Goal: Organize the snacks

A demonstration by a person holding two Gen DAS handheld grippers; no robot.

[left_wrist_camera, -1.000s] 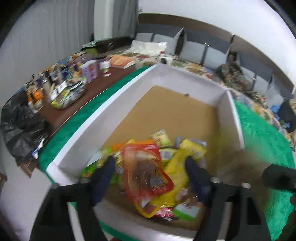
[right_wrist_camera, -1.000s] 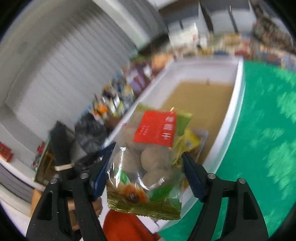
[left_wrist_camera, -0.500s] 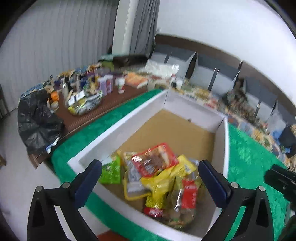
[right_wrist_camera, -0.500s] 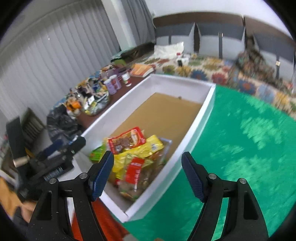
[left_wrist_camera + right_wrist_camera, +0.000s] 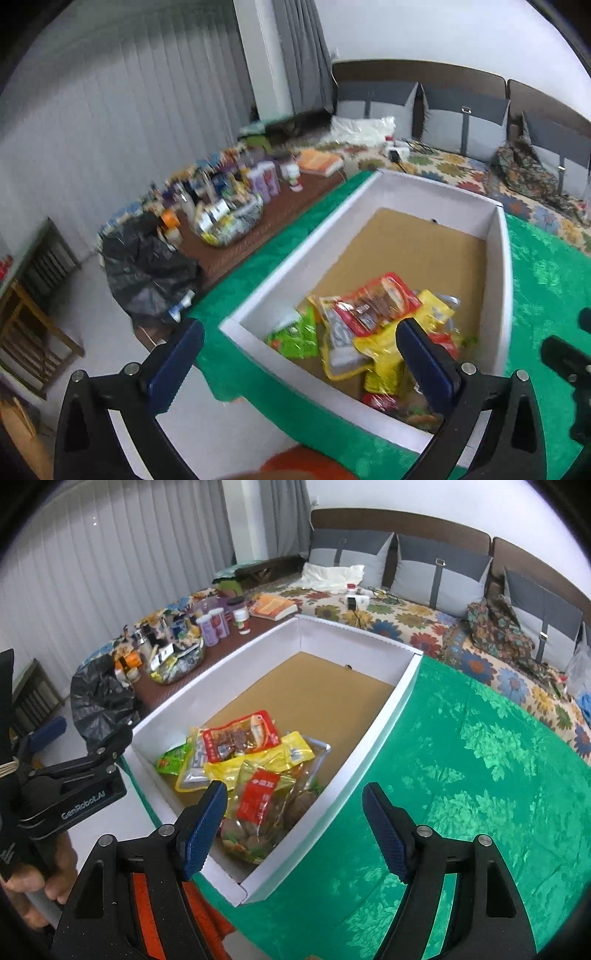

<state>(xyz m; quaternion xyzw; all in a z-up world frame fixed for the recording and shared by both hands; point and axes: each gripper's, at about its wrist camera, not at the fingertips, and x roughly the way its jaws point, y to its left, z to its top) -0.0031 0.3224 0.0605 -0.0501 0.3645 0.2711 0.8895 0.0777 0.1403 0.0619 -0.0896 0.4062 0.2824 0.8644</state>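
Both packets now dropped into the box [image 5: 373, 755], long axis receding; left gripper [image 5: 299, 350] and right gripper [image 5: 293, 814] wide, empty.

So there's a green patterned cloth [image 5: 480, 775] covering the bench, and the only thing sitting right on it is a big white box [image 5: 384, 716] with a brown cardboard floor, set along the cloth's left edge. Next to that is a brown bench [image 5: 221, 653] crammed with bottles, jars, an orange book [image 5: 273, 607] and a black bag [image 5: 99, 698] at the near end. Behind both runs a flower-print bed [image 5: 424, 627] with grey cushions.
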